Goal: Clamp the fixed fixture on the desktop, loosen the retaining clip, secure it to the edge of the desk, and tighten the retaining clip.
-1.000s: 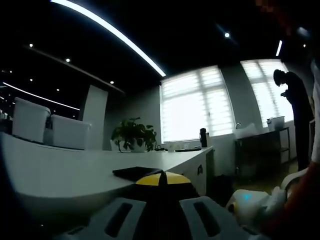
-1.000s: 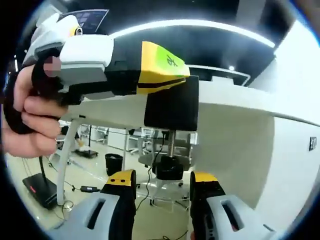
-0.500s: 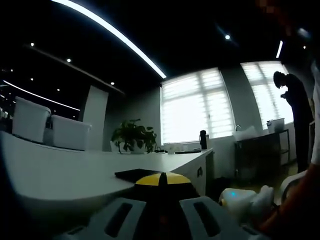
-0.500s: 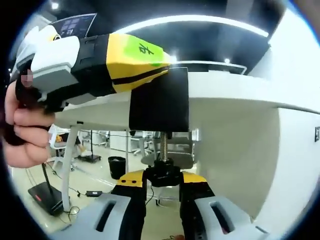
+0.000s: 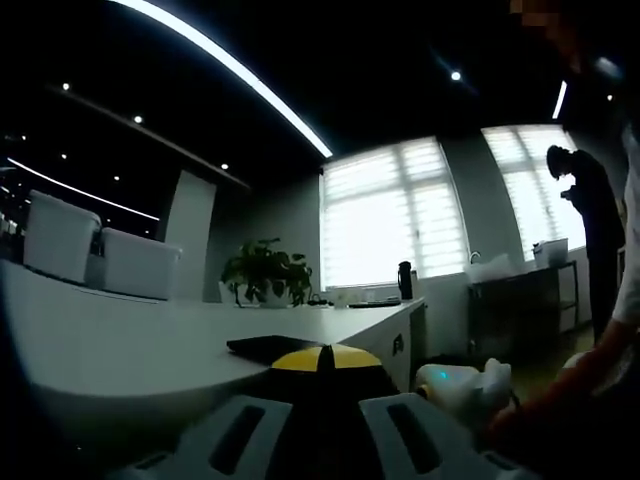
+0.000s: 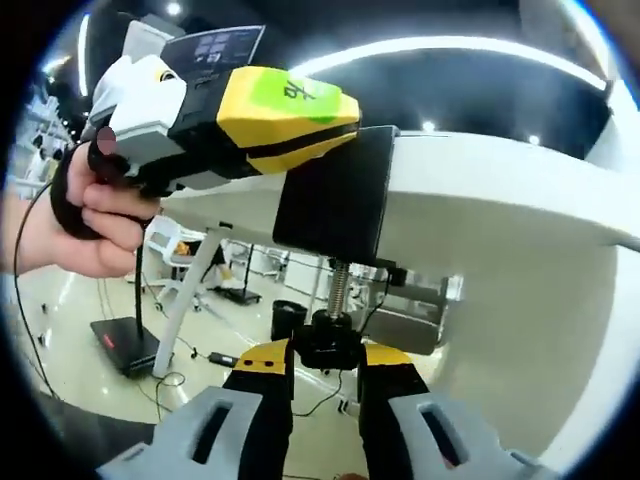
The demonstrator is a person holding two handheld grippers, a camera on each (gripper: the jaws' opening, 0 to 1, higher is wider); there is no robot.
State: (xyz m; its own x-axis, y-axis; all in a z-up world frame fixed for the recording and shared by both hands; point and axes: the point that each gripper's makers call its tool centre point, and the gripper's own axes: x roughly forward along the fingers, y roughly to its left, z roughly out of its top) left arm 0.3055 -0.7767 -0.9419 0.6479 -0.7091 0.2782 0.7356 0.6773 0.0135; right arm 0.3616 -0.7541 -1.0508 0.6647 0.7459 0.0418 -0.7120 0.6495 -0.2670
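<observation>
A black clamp fixture (image 6: 330, 195) sits over the edge of the white desk (image 6: 500, 190). My left gripper (image 6: 340, 120), held by a hand, is shut on the fixture's top from the left. Below the desk edge a threaded screw (image 6: 340, 288) ends in a black knob (image 6: 328, 340), and my right gripper (image 6: 325, 358) is shut on that knob. In the left gripper view the yellow tips of my left gripper (image 5: 325, 358) meet on the fixture, whose black plate (image 5: 272, 345) lies on the desk (image 5: 150, 340). My right gripper (image 5: 458, 385) shows low on the right, beside the desk edge.
A potted plant (image 5: 265, 272), a dark bottle (image 5: 405, 277) and white chair backs (image 5: 100, 255) stand along the desk's far side. A person (image 5: 590, 230) stands by the window. Under the desk are a slanted leg (image 6: 185, 305), a bin (image 6: 288, 318) and floor cables.
My right gripper's jaws rose to the knob and shut on it. In the left gripper view the right gripper moved left toward the desk edge. The left gripper kept its hold.
</observation>
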